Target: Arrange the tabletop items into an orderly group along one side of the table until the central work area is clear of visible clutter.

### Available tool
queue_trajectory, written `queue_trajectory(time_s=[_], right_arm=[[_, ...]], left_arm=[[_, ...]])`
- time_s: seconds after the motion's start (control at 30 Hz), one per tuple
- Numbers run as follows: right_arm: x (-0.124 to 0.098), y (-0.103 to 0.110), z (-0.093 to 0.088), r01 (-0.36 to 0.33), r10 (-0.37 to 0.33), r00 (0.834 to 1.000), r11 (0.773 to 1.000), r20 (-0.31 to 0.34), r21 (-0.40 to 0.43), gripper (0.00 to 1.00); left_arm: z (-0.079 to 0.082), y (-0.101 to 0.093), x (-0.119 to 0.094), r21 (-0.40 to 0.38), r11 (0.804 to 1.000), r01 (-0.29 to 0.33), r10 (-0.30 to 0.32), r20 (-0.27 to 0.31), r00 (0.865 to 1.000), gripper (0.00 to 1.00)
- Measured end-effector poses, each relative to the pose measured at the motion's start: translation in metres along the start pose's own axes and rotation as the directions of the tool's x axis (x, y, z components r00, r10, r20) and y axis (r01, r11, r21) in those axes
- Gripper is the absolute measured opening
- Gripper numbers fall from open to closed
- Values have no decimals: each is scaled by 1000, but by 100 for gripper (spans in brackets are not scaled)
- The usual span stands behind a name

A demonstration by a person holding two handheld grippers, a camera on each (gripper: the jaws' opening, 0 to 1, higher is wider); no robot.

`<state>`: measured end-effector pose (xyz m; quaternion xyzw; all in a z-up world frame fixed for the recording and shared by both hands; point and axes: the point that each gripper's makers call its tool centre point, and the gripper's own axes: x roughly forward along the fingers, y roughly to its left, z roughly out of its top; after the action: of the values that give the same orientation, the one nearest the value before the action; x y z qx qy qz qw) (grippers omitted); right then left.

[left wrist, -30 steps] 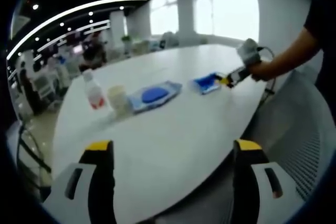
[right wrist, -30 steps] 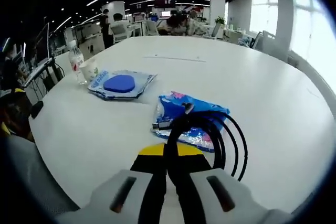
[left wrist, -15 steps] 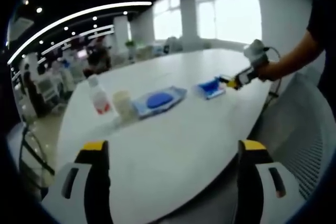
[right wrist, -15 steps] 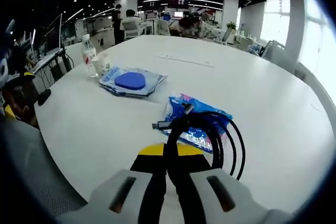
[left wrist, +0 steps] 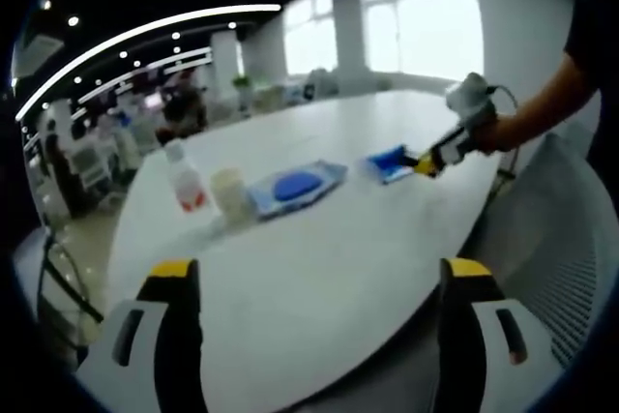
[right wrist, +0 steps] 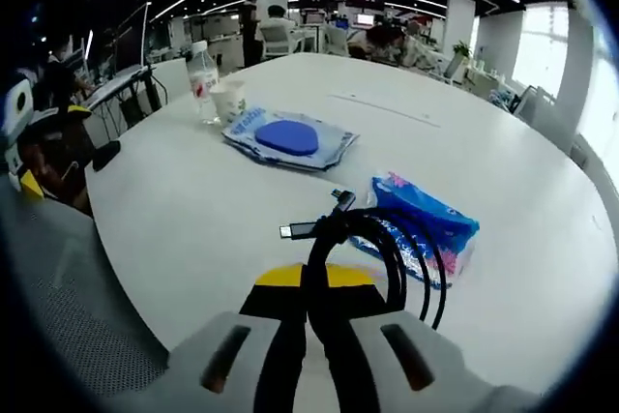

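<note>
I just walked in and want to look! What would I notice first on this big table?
Probably the black cable, coiled in loops and pinched in the right gripper above the white table. Just behind it lies a bright blue packet. Farther back sit a blue-centred pouch, a cup and a bottle.

The right gripper (right wrist: pixel 308 299) pinched a coiled black cable (right wrist: pixel 372 249) tight above the white desk (right wrist: pixel 193 220). Just past the cable lay a blue packet (right wrist: pixel 426 229). Farther off sat a flat bag with a blue round thing (right wrist: pixel 287 137), then a paper cup (right wrist: pixel 228 102) and a water bottle (right wrist: pixel 202 80) side by side.
</note>
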<state>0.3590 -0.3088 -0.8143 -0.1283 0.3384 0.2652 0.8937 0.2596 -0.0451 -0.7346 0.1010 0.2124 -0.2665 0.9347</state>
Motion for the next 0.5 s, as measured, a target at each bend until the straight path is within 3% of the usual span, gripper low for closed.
queue_trajectory(time_s=[0.23,0.5], right_arm=[[13,22,-3,-61,61,997,998,-37,23,4],[30,37,-9,-79,79,995,997,-67,9,4]], left_arm=[[1,1,0,-4,1000,-4,4,7,1000,100],[0,0,0,-4,1000,-2,2,-2,1000,99]])
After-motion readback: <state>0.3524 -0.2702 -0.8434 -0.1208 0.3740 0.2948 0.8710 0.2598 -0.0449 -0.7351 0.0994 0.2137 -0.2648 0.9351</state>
